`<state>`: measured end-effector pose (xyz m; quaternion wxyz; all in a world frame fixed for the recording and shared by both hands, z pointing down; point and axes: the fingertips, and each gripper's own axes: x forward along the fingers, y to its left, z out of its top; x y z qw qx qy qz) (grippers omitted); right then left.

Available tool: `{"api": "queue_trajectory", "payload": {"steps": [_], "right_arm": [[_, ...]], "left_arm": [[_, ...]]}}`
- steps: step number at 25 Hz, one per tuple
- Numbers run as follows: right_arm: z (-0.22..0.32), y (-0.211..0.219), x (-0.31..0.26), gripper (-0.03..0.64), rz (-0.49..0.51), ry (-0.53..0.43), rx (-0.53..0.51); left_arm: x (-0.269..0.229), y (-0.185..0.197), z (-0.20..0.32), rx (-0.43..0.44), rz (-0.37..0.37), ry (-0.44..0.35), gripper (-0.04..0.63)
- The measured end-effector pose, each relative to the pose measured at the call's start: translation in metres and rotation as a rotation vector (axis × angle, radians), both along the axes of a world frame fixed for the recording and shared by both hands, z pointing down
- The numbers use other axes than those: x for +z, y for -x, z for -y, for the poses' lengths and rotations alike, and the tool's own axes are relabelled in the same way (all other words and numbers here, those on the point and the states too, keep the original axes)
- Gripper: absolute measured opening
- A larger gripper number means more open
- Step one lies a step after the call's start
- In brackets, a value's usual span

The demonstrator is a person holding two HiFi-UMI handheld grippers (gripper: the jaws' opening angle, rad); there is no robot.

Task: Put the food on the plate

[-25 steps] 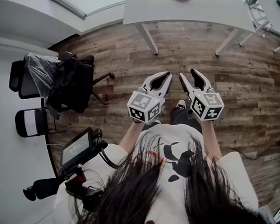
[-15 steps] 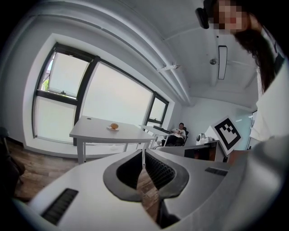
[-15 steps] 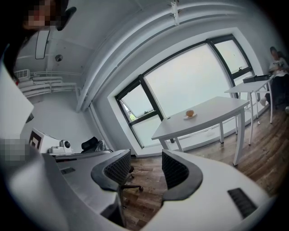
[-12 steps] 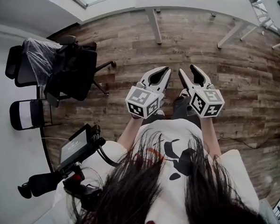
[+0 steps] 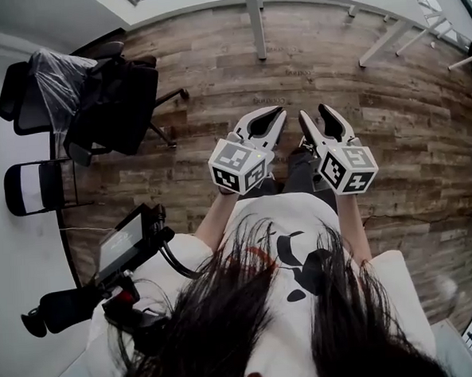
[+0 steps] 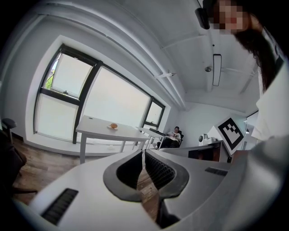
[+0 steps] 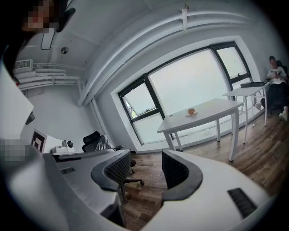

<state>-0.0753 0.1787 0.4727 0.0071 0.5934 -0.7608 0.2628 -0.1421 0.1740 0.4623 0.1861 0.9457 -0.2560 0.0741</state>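
An orange piece of food [image 6: 114,126] lies on a small plate on a white table far ahead by the window; the right gripper view shows the same food [image 7: 191,111] at a distance. The head view shows neither food nor plate. I hold both grippers side by side at waist height over the wooden floor. My left gripper [image 5: 279,111] [image 6: 143,152] is shut, its tips meeting on nothing. My right gripper [image 5: 312,112] [image 7: 146,155] has its jaws a little apart, with only floor visible between them.
The white table's edge and legs [image 5: 256,27] run along the top of the head view. A black office chair draped in plastic [image 5: 107,100] and a folding chair [image 5: 37,188] stand at the left. A second table [image 7: 246,91] and a seated person [image 7: 276,74] are at the right.
The table has slid up the head view, taking the plate and food out of it. The chairs have shifted up and left. Both grippers keep the same pose, jaws unchanged.
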Motion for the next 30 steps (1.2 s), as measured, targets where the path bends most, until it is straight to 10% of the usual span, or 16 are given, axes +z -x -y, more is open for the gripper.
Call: {"api": "queue_trajectory", "payload": {"steps": [30], "right_arm": [[-0.054,0.019,-0.003,0.225,-0.046,-0.014,-0.021]], "left_arm": [[-0.016,0.007,-0.043,0.026,-0.035,-0.059,0.005]]}}
